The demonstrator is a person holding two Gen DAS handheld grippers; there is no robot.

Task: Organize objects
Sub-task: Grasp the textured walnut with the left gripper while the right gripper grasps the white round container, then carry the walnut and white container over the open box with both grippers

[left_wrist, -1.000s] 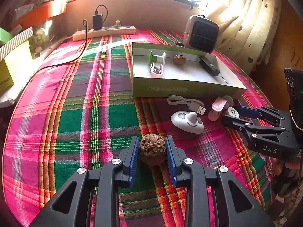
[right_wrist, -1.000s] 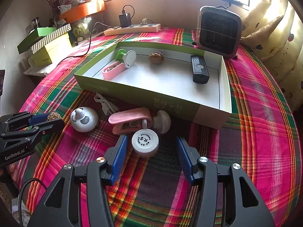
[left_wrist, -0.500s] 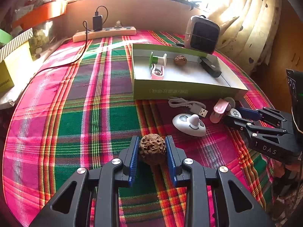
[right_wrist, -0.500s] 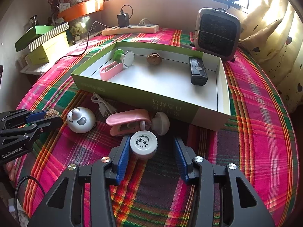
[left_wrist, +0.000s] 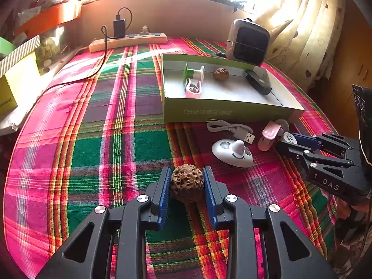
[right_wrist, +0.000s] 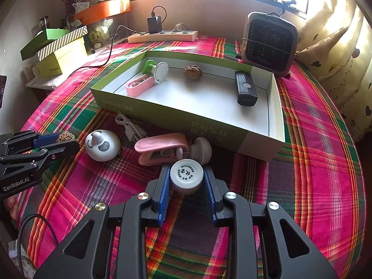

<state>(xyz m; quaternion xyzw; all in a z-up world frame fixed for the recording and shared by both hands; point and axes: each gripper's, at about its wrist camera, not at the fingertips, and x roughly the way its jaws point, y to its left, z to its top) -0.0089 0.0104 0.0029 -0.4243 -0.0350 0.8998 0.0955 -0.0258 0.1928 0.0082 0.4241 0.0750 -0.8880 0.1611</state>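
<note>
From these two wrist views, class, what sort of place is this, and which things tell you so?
Probably a lived-in room at home: a table under a pink and green plaid cloth, a white power strip below a sunlit window, spotted cream curtains and a small beige heater.

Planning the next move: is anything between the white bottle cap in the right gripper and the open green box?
Yes. The pink clip with its grey mushroom-shaped knob lies right beyond the white bottle cap, before the green box's near wall. Lifting over should clear both.
</note>
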